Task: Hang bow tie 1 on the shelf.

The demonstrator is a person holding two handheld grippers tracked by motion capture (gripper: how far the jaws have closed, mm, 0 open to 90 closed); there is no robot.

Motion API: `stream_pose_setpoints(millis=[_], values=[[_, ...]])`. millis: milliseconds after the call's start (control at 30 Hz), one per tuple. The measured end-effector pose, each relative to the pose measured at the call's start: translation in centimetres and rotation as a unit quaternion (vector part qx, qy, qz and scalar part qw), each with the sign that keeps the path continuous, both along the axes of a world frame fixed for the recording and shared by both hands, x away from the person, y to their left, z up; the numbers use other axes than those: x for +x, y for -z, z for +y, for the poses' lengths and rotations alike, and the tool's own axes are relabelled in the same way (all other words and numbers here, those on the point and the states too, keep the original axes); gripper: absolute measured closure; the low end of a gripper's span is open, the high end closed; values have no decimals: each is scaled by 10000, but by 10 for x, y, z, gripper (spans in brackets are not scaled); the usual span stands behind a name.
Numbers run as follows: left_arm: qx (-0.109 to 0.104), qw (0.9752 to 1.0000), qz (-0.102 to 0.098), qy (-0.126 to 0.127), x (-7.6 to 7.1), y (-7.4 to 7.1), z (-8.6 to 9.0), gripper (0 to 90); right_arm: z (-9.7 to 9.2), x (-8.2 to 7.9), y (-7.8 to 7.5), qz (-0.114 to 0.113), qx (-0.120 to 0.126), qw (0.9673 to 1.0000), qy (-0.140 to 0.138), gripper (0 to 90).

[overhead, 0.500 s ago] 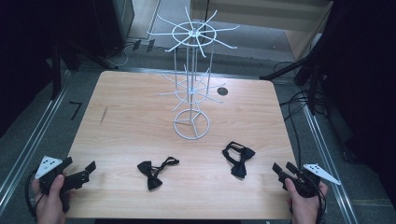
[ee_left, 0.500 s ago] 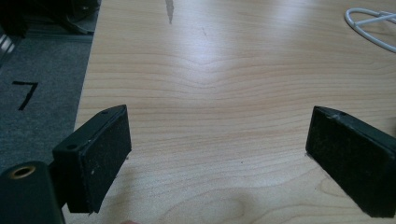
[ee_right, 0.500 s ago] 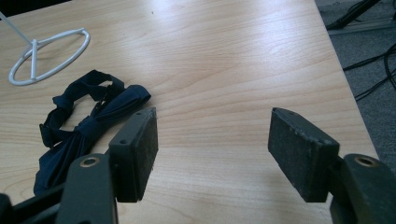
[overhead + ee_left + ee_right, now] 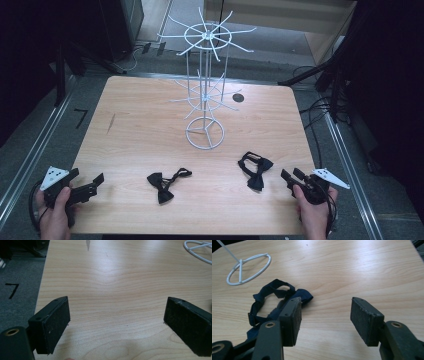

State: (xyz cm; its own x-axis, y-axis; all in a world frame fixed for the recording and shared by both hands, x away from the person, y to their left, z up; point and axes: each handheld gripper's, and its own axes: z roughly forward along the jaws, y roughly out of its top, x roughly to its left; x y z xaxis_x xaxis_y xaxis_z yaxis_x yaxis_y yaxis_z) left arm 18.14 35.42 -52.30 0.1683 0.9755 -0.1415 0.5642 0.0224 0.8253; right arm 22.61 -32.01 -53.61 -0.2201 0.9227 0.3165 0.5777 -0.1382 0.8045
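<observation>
Little change since a half second ago: my right tool [image 4: 291, 176] stays released, bow tie [image 4: 255, 169] just ahead-left, ungrasped. Left tool [image 4: 87, 181] also released. Pickup pending.

bow ties [image 4: 256, 170] black | wire stand [image 4: 205, 90] white | table [image 4: 140, 125] light wood grain

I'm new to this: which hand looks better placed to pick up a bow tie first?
Probably the right. The right gripper sits open just beside the right bow tie, while the left gripper is open over bare table, farther from the left bow tie.
</observation>
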Motion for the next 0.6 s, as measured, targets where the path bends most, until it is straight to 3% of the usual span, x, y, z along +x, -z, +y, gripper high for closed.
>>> stream_pose_setpoints(millis=[267,600], values=[[-7,10000,-5,-8,0,0,0,73,18,6,-2,-32,15,9999,-94,445],[43,10000,27,5,1,0,-1,73,31,13,2,103,145,9998,-88,445]])
